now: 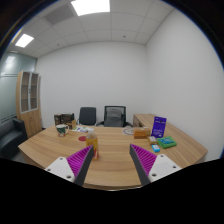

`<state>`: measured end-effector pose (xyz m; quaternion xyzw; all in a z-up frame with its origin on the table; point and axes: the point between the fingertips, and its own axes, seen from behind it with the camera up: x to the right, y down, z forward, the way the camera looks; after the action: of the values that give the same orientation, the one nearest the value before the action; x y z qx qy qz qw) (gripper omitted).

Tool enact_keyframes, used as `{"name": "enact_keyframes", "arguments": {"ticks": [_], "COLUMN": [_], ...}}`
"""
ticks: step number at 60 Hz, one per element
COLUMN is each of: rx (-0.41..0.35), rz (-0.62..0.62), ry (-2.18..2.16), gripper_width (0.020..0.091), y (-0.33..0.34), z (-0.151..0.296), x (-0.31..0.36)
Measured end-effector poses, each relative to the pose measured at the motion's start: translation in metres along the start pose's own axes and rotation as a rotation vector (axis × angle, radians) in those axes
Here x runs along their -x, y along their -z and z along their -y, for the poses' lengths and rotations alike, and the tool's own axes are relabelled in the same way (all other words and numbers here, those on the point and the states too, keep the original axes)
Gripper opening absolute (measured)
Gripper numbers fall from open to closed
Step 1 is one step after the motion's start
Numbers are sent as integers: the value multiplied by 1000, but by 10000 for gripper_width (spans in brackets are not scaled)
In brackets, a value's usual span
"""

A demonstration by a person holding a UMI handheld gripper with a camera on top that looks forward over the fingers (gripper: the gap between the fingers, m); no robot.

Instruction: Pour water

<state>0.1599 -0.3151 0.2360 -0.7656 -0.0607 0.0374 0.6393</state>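
My gripper [112, 160] hangs above a long wooden table [115, 170], its two fingers spread wide with purple pads [82, 158] facing in and only bare tabletop between them. Just ahead of the left finger stands a small orange bottle [96, 146], upright on the table, close to the finger's tip but not held. A little farther on and to the left sits a small red cup [83, 139].
A mug [62, 130] and dark items [64, 120] lie at the far left of the table. A purple box [158, 127], a teal item [167, 143] and a brown box [141, 132] stand at the right. Two office chairs [114, 116] and a cabinet [30, 95] stand beyond.
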Motion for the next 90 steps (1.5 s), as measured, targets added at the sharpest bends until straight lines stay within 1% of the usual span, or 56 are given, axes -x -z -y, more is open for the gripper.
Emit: {"name": "enact_keyframes", "arguments": {"ticks": [9, 22, 27, 33, 37, 41, 48, 49, 50, 51, 52, 54, 58, 61, 62, 63, 67, 76, 81, 85, 90], "rx": [22, 68, 60, 79, 75, 67, 45, 47, 49, 50, 45, 34, 17, 12, 11, 11, 6, 28, 21, -6, -38], "rz": [32, 42, 21, 14, -21, -60, -84, -88, -93, -102, -116, -135, -143, -156, -162, -167, -185, -207, -223, -245, -316], "ry": [-5, -8, -18, -46, -50, -46, -55, -54, -51, -46, -40, -47, -32, -26, -29, -32, -15, 66, 183, 340, 608], "gripper_width": [793, 794, 794, 799, 811, 812, 803, 781, 724, 606, 575, 570, 514, 507, 490, 488, 488, 488, 487, 488, 488], "y": [-37, -149, -193, -233, -256, -271, -295, -298, -301, -303, -305, -308, -310, -309, -309, -309, -312, -317, -328, -344, -367], "z": [-29, -92, -101, -111, -112, -109, -100, -100, -100, -101, -100, -99, -99, -99, -98, -98, -98, -88, -55, -19, 31], "x": [26, 78, 91, 110, 105, 108, 112, 113, 113, 111, 109, 107, 106, 104, 103, 102, 103, 111, 121, 136, 159]}}
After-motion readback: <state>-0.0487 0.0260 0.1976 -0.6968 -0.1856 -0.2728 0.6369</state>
